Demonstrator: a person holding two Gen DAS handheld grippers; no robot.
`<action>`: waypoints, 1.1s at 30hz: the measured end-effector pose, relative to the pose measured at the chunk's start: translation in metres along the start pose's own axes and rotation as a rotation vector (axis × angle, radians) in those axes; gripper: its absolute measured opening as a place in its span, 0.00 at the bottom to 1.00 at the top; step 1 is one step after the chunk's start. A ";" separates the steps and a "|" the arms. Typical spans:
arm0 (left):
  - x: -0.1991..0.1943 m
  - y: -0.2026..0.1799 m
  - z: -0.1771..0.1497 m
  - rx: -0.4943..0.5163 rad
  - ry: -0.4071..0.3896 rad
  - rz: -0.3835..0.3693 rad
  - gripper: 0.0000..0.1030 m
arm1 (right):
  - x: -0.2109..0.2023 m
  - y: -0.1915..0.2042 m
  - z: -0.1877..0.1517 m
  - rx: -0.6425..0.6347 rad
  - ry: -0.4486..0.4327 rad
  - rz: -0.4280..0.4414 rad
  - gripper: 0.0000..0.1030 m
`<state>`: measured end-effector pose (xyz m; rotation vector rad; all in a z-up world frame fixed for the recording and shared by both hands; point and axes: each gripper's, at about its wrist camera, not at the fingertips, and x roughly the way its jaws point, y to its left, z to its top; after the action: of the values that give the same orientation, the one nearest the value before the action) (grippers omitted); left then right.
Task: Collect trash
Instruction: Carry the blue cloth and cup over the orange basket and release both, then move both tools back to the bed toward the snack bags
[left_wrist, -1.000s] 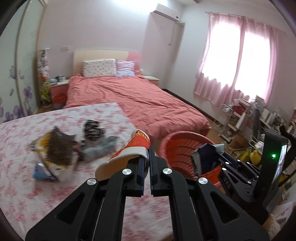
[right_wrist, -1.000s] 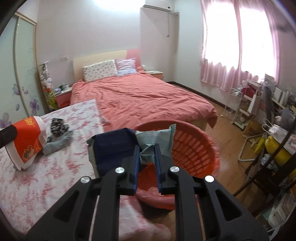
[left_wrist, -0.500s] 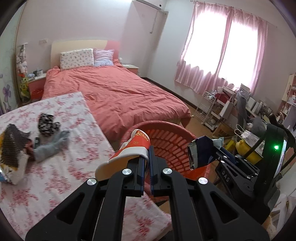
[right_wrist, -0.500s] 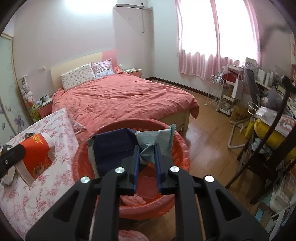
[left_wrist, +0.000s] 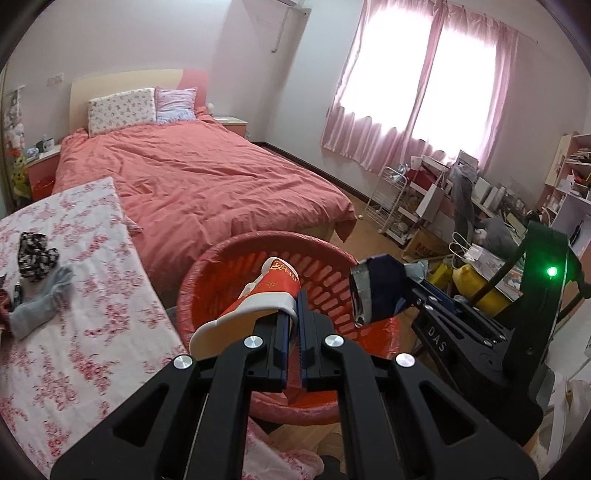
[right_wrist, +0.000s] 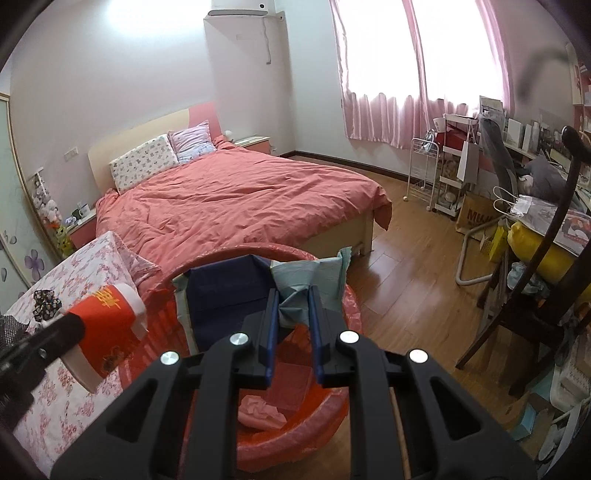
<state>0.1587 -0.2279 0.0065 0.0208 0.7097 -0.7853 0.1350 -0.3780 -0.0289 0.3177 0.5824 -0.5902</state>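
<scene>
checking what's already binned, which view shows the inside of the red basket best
The right wrist view: it looks down into the red basket, showing a pink crumpled scrap on its floor. The left wrist view shows only its rim and slotted wall, the floor hidden.

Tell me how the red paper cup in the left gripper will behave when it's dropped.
The red paper cup looks light and thin-walled; the left gripper pinches its rim, so it may dent. It hangs over the red basket and should fall in, perhaps rolling on its side.
</scene>
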 end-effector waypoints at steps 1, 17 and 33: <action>0.002 -0.001 0.000 0.002 0.003 -0.002 0.04 | 0.002 -0.001 0.001 0.001 0.000 -0.001 0.16; 0.030 0.000 -0.008 0.003 0.090 -0.013 0.04 | 0.032 -0.007 0.000 0.053 0.049 0.070 0.26; 0.013 0.025 -0.013 -0.038 0.068 0.092 0.42 | 0.027 -0.003 -0.007 0.021 0.043 0.061 0.50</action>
<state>0.1738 -0.2143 -0.0169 0.0458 0.7823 -0.6851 0.1487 -0.3895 -0.0507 0.3673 0.6059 -0.5319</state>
